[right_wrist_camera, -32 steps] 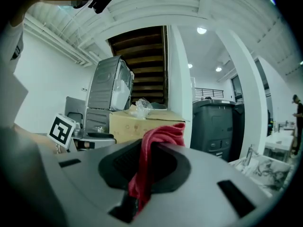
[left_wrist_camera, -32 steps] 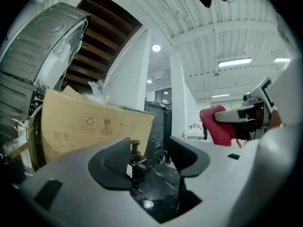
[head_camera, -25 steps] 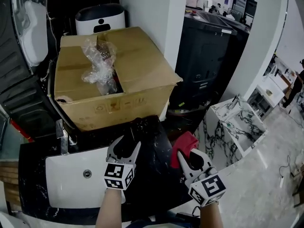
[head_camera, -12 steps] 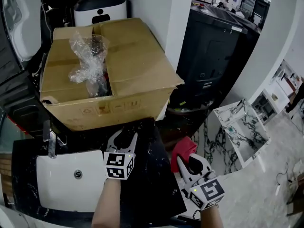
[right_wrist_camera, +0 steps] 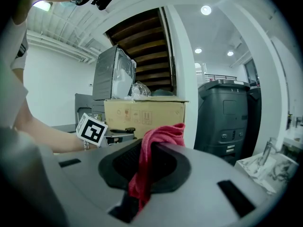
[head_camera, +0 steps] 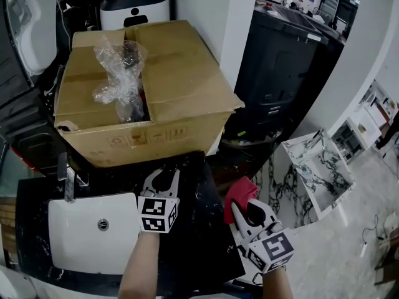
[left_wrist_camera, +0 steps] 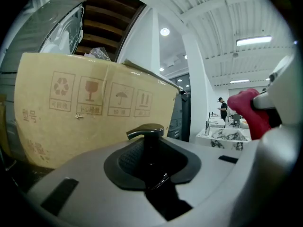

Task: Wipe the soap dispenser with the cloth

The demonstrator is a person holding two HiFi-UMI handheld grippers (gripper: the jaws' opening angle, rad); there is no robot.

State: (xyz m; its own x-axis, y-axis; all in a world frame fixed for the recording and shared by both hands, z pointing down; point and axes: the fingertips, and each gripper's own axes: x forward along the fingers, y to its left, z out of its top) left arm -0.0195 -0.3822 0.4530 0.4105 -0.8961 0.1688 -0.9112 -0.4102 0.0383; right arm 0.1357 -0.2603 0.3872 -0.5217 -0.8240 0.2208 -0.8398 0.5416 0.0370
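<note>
The soap dispenser (left_wrist_camera: 147,132) is a black pump bottle on the black counter, just in front of the cardboard box. It stands between the jaws of my left gripper (left_wrist_camera: 151,171), which are closing on it, the dark pads against its neck and the pump head rising above them. In the head view the left gripper (head_camera: 163,174) reaches toward the box and the dark bottle barely shows. My right gripper (head_camera: 244,205) is shut on the red cloth (head_camera: 240,190), to the right of the left one. The cloth (right_wrist_camera: 150,150) hangs bunched over the right gripper (right_wrist_camera: 142,176).
A big cardboard box (head_camera: 168,86) with crumpled plastic wrap (head_camera: 118,73) stands right behind the dispenser. A white sink (head_camera: 81,229) with a faucet (head_camera: 64,170) lies at the left in the black counter (head_camera: 206,248). Right of the counter edge stand a marble unit (head_camera: 312,167) and a tall black bin (right_wrist_camera: 227,122).
Both grippers have moved forward and down toward the box. The left jaws, wide open a second ago, have narrowed round the dispenser. The cloth stays in the right gripper.
</note>
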